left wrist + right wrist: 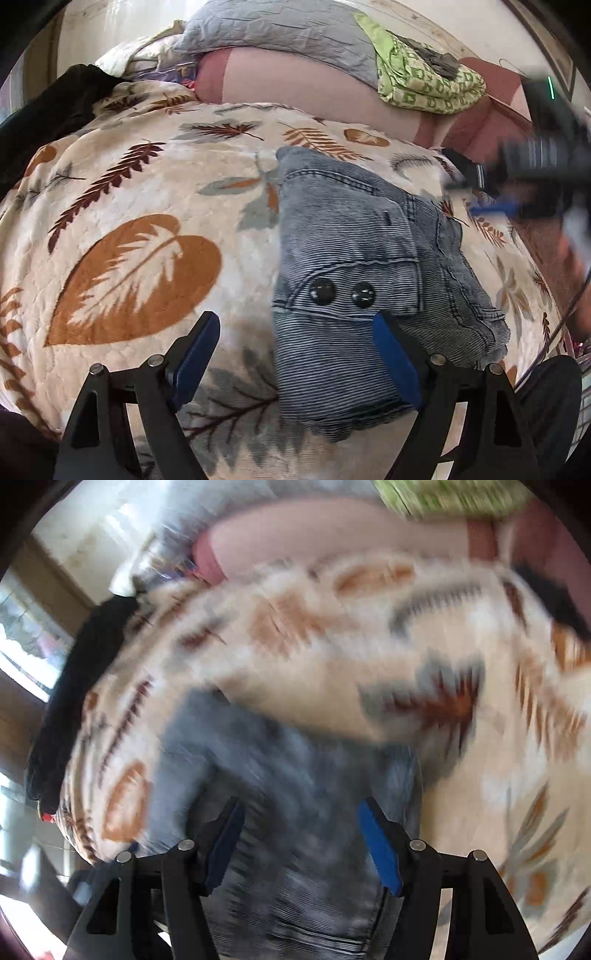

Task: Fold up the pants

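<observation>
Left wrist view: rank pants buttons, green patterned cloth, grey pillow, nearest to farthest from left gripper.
From the left gripper:
1. Pants buttons, just beyond the right fingertip, on the folded pants.
2. Green patterned cloth, far right, beyond the leaf blanket.
3. Grey pillow, top centre; close to the cloth, only slightly farther.

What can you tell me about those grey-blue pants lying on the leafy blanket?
The pants look like washed grey-blue denim with fine ribbing. They are already folded into a compact stack of layers, lying flat on the leaf-print blanket. Two dark round buttons sit side by side on a flap, with stitched seams and a pocket edge above them. The left tool hovers open over the near end; one blue pad overlaps the cloth in the view, but contact is unclear. The right wrist view is blurred.
</observation>
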`<action>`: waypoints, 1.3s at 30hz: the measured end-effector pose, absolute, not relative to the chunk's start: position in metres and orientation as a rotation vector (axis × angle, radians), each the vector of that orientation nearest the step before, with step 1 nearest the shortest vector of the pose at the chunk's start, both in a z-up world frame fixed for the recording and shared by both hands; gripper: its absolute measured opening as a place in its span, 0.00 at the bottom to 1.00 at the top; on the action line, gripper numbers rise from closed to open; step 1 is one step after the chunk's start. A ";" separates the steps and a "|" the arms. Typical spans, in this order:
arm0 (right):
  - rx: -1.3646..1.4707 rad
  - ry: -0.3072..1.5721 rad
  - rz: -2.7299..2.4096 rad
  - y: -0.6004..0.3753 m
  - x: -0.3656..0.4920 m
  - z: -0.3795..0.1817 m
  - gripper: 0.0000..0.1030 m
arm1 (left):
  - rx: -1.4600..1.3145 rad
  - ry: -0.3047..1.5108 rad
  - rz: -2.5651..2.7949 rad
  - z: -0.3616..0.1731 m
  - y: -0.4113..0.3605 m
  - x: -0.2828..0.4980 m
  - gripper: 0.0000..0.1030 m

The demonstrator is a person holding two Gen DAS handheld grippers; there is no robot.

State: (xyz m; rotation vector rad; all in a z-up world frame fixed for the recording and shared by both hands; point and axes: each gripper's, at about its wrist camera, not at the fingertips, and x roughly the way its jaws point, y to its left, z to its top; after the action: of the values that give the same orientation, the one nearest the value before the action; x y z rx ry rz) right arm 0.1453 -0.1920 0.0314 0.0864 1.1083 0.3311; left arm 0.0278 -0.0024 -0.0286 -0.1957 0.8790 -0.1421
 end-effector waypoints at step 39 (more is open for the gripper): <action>0.193 1.094 0.361 -0.190 0.155 0.017 0.25 | -0.236 0.849 -0.243 -0.022 -0.006 0.019 0.83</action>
State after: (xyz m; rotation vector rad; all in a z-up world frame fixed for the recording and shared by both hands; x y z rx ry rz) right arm 0.1546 -0.1897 0.0171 0.1926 1.0943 0.3611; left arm 0.0189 -0.0058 -0.0215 -0.2362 0.8488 -0.2429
